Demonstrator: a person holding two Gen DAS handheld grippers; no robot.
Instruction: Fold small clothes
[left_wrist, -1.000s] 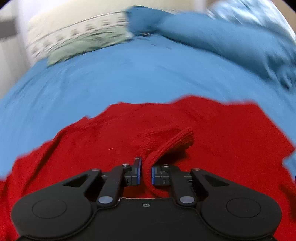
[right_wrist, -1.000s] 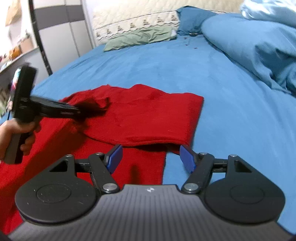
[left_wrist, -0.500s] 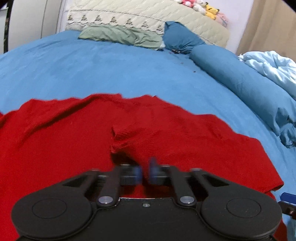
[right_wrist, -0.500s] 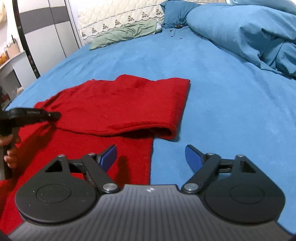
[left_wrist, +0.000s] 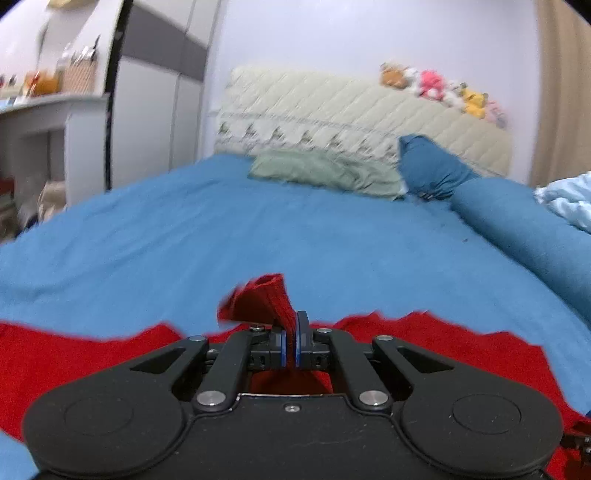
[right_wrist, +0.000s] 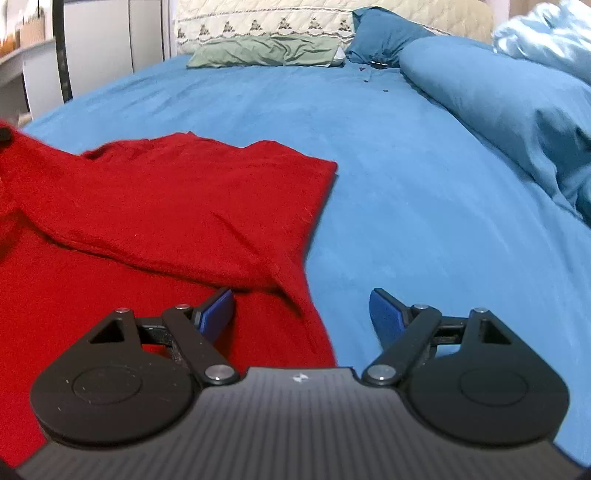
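A red knitted sweater (right_wrist: 155, 206) lies on the blue bed sheet (right_wrist: 424, 206), with one part folded over the rest. In the left wrist view my left gripper (left_wrist: 290, 341) is shut on a bunched fold of the red sweater (left_wrist: 264, 301), which sticks up between the blue pads. The rest of the cloth spreads below and to both sides. My right gripper (right_wrist: 303, 314) stands wide open just above the sweater's right edge. Its left fingertip (right_wrist: 218, 310) is over the red cloth, its right one over bare sheet, and nothing is pinched between them.
A green pillow (right_wrist: 269, 51), a dark blue pillow (right_wrist: 384, 33) and a cream quilted headboard (left_wrist: 362, 118) lie at the far end. A rolled blue duvet (right_wrist: 509, 110) runs along the right. A wardrobe and a white shelf (left_wrist: 55, 122) stand at the left.
My left gripper, still clamped on the fold, has swung leftward and tipped up, dragging the cloth along. My right gripper opened wider and dropped closer to the sweater's right edge.
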